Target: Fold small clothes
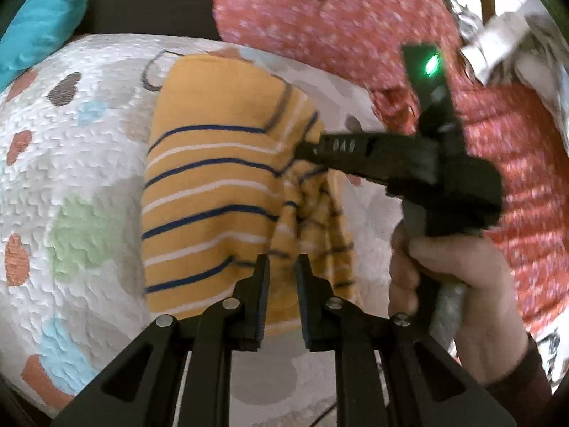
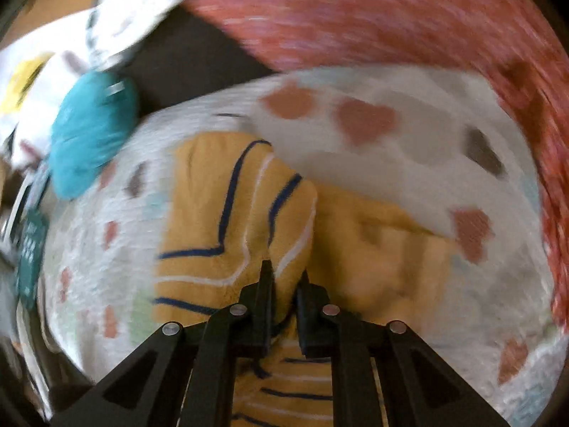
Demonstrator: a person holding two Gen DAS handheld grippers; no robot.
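A small yellow garment (image 1: 213,178) with navy and white stripes lies on a white quilt (image 1: 71,178) patterned with hearts. Its right side is lifted and bunched. My left gripper (image 1: 283,267) is at the garment's near edge, shut on a fold of it. In the same view my right gripper (image 1: 306,149) comes in from the right, held by a hand (image 1: 444,267), and pinches the raised cloth. The right wrist view is blurred. There my right gripper (image 2: 285,277) is shut on the yellow garment (image 2: 220,242), which is folded over itself on the quilt (image 2: 391,163).
A red flowered fabric (image 1: 320,17) lies beyond the quilt and curves round its right side (image 2: 391,17). A teal cushion (image 1: 39,21) sits at the far left (image 2: 92,131). White patterned cloth (image 2: 135,7) is heaped behind it.
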